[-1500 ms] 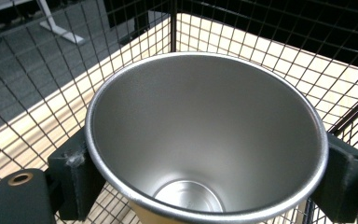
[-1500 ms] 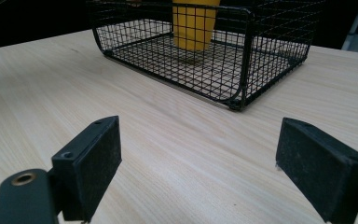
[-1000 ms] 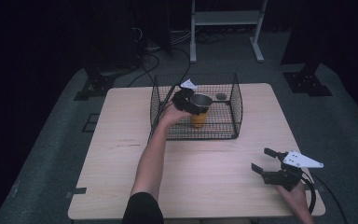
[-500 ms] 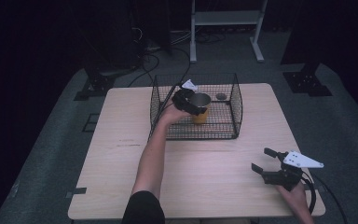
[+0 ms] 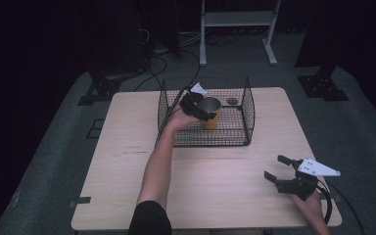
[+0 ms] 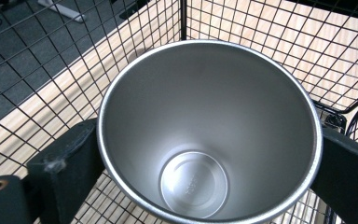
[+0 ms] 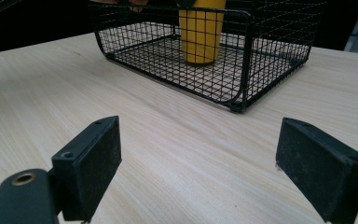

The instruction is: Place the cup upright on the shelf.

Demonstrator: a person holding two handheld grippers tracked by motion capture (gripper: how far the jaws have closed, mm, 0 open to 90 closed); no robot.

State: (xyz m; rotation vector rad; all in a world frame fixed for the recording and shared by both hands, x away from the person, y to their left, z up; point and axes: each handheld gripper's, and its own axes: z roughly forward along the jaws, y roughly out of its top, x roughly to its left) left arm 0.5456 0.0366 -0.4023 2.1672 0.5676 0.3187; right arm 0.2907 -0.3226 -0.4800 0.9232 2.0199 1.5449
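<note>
A cup with a steel inside and a yellow outside (image 5: 209,120) stands upright in the black wire basket (image 5: 247,117) at the back middle of the table. My left gripper (image 5: 206,110) reaches into the basket from the left and is shut on the cup. The left gripper view looks down into the cup (image 6: 205,130), with a jaw pressed against each side of its rim. My right gripper (image 5: 275,167) hovers open near the table's front right corner, nothing between its fingers (image 7: 93,158). It faces the basket (image 7: 242,60) and the yellow cup (image 7: 201,32).
A small dark round object (image 5: 232,101) lies on the basket floor behind the cup. The wooden table (image 5: 127,127) is bare to the left and in front of the basket. Stands and cables sit on the dark floor beyond the table.
</note>
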